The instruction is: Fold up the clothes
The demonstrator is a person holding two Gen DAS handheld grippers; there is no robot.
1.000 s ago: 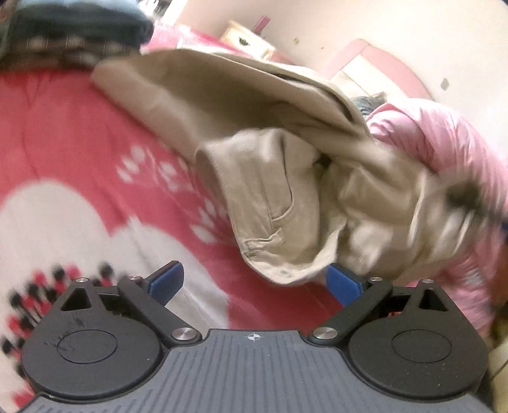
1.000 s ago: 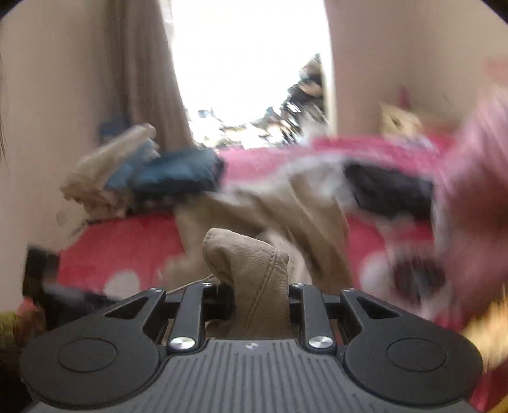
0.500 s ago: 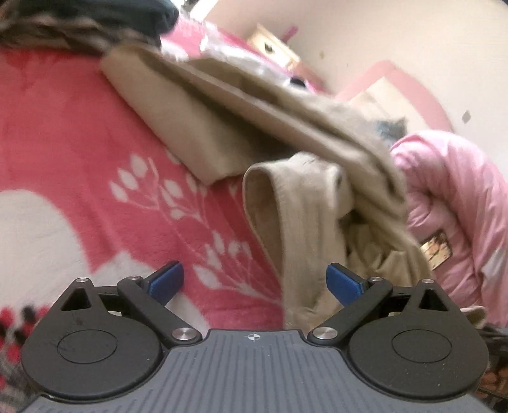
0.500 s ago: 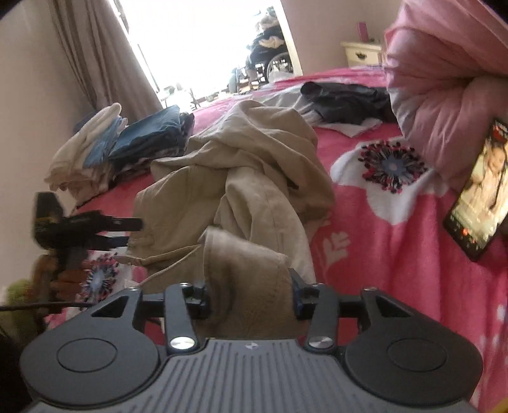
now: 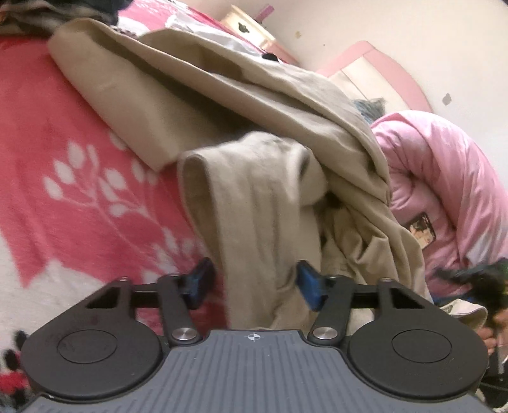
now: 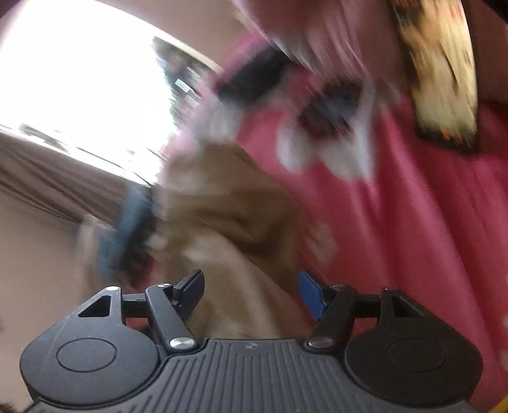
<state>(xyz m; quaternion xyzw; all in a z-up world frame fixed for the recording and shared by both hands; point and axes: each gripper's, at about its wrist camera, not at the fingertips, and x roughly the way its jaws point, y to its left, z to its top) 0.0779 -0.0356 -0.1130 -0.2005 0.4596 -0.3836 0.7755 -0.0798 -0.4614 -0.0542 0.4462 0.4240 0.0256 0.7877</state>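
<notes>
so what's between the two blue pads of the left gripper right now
In the left wrist view, a hanging fold of the khaki trousers fills the gap of the left gripper; the pads are not visibly clamped on it.

A bedroom in a home, with laundry spread over the bed.

A red-pink fleece blanket (image 5: 57, 133) printed with white leaves covers the bed, and a puffy pink duvet (image 5: 444, 178) is heaped at one side. A pink-trimmed headboard (image 5: 390, 66) stands against a plain cream wall (image 5: 412, 28), with a small pale nightstand (image 5: 250, 31) in the corner. Beige trousers (image 5: 254, 104) lie rumpled on the blanket. The right wrist view is heavily blurred, yet shows a bright window (image 6: 89, 82) and a brown curtain (image 6: 54, 178).
</notes>
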